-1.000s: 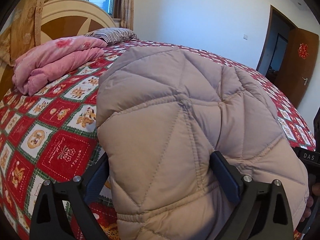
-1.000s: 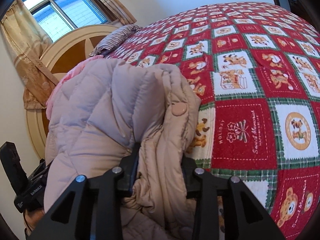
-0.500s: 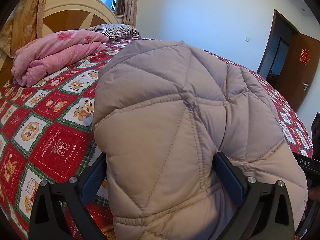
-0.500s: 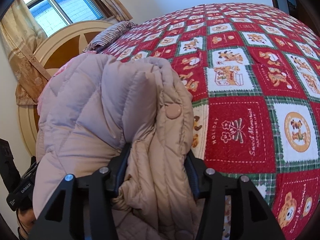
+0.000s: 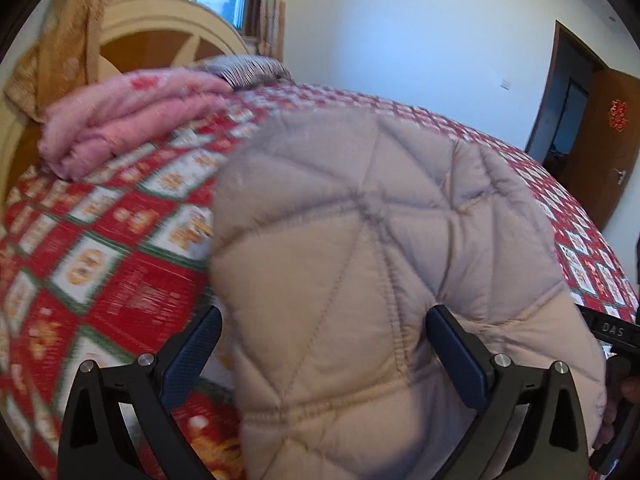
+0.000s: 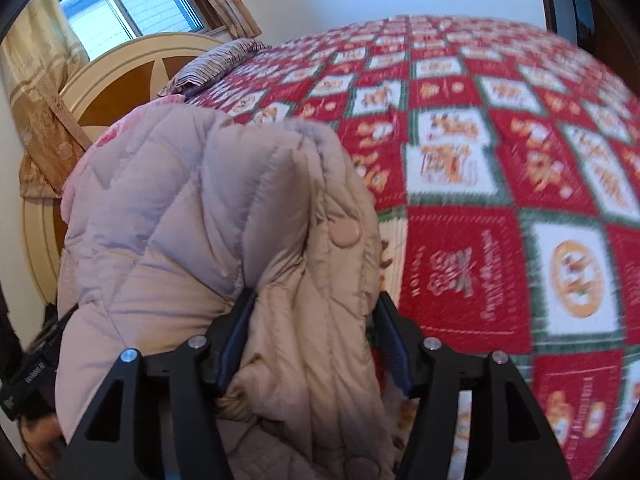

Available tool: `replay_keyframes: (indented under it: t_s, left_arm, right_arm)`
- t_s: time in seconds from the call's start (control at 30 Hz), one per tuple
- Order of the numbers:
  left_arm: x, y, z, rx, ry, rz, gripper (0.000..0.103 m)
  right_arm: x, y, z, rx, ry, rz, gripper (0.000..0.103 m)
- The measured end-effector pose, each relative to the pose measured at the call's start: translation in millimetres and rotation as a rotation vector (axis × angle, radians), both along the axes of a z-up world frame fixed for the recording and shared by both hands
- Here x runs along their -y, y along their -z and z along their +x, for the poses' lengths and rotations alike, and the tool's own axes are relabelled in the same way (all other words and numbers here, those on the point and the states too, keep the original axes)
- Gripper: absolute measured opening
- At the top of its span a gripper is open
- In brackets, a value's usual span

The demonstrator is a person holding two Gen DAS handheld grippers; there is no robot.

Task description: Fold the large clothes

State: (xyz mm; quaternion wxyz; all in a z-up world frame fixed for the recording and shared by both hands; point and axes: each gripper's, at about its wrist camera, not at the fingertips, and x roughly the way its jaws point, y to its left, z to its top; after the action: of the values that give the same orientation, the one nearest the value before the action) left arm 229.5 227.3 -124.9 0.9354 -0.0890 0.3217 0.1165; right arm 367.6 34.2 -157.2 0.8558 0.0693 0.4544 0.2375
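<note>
- From the left wrist we see the bedspread [image 5: 132,296] only as a smear of red, white and green squares, too blurred to read any print; the right wrist view blurs the same way toward its right edge.
- The beige quilted coat [image 5: 372,280] fills the middle of both views and hides the bed beneath it; its lower part runs out of the frame, so we cannot tell how it hangs or ends.
- Behind the coat lie a folded pink blanket [image 5: 132,120] and a striped pillow [image 5: 252,70] by the headboard [image 5: 160,36], with a window [image 6: 120,8] and curtain above; a brown door [image 5: 608,152] stands open at the far right.
- Our left gripper [image 5: 320,344] stands wide, with the coat bulging between its jaws. The right pad presses into the fabric; whether the left pad [image 5: 192,352] touches, we cannot tell.
- Our right gripper [image 6: 316,340] has a bunched fold of the coat, near a snap button [image 6: 346,234], between its jaws, which are opening; the left pad lies against the fabric, while the right pad [image 6: 390,344] seems just clear of it.
</note>
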Motion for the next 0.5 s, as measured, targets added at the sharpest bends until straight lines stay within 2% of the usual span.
replay_keyframes:
  t_s: [0.1, 0.23, 0.3, 0.5]
  left_arm:
    - [6.7, -34.1, -30.8, 0.081, 0.009, 0.007, 0.102]
    - [23.0, -71.6, -70.1, 0.141, 0.018, 0.038, 0.102]
    - [34.5, -89.9, -92.9, 0.177, 0.040, 0.063, 0.102]
    - [46.9, -118.6, -131.9, 0.249, 0.058, 0.084, 0.102]
  right_arm:
    - [4.5, -30.2, -19.3, 0.072, 0.016, -0.033, 0.063]
    - [10.3, -74.6, -61.9, 0.177, 0.006, -0.012, 0.075]
    - [10.1, -93.9, -87.2, 0.229, -0.025, -0.010, 0.076]
    - [13.1, -134.9, -139.0, 0.343, -0.051, 0.031, 0.078]
